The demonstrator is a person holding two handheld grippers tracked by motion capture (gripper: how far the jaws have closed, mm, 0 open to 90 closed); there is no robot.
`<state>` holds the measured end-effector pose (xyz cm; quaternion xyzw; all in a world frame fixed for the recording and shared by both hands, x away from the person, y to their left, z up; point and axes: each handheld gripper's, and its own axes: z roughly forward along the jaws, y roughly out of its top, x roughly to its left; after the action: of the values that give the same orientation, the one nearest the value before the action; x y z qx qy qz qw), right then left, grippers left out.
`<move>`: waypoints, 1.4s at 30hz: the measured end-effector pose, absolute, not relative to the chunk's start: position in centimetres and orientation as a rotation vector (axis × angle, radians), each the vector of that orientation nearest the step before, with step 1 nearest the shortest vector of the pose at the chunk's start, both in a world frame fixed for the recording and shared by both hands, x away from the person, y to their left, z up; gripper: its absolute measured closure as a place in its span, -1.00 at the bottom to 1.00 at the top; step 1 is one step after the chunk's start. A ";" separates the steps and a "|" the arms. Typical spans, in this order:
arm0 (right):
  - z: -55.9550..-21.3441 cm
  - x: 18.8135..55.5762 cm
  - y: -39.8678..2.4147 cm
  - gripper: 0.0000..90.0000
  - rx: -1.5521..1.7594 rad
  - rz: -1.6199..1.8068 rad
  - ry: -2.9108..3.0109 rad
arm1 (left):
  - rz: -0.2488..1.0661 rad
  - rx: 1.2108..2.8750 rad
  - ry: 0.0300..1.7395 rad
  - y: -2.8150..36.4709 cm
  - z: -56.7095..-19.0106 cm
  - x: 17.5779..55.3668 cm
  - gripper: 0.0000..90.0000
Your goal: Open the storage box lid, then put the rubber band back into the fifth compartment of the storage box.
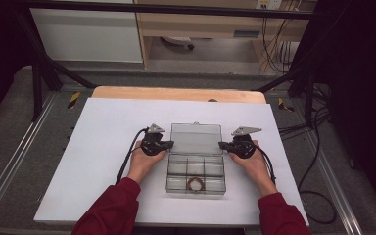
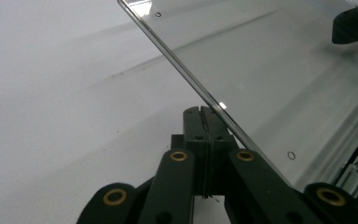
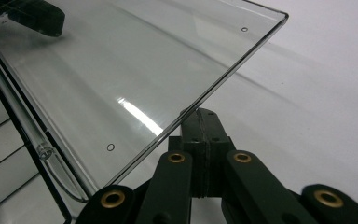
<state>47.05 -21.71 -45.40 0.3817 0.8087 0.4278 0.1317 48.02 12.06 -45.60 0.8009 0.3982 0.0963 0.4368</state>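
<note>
- Two forearms in dark red sleeves [image 1: 112,208] come in over the near edge of the white sheet [image 1: 98,147] that covers the tabletop.
- A clear plastic compartment box [image 1: 196,177] sits near the middle of the sheet, somewhat toward its near edge, between the two hands.
- A small brownish ring-shaped coil [image 1: 196,184] lies in the middle compartment of the box's nearest row.
- The box's clear hinged lid [image 1: 196,139] is open and stands tilted back along the far side of the box.
- The left gripper [image 1: 169,144] is just beside the lid's left edge; in the left gripper view its black jaws are pressed together with nothing between them, and their tips [image 2: 205,112] lie against the lid's edge [image 2: 186,74].
- The right gripper [image 1: 222,145] mirrors it at the lid's right edge; its jaws are likewise closed on nothing, with the tips [image 3: 200,114] at the edge of the lid [image 3: 121,70].
- Beyond the sheet's far edge a strip of bare pale wood tabletop [image 1: 176,93] shows.
</note>
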 end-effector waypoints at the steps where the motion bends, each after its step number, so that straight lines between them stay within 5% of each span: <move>1: -45.4 47.1 -21.7 1.00 1.102 1.245 2.346 | 0.236 1.994 1.005 12.1 -45.5 48.0 1.00; 42: -44.8 47.7 -21.7 1.00 1.105 1.270 2.288 | 0.228 1.944 1.023 12.0 -45.0 49.1 1.00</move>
<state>47.75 -21.66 -44.78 0.3846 0.7964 0.4420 0.1500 49.09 12.01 -44.99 0.7863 0.4136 0.0921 0.4497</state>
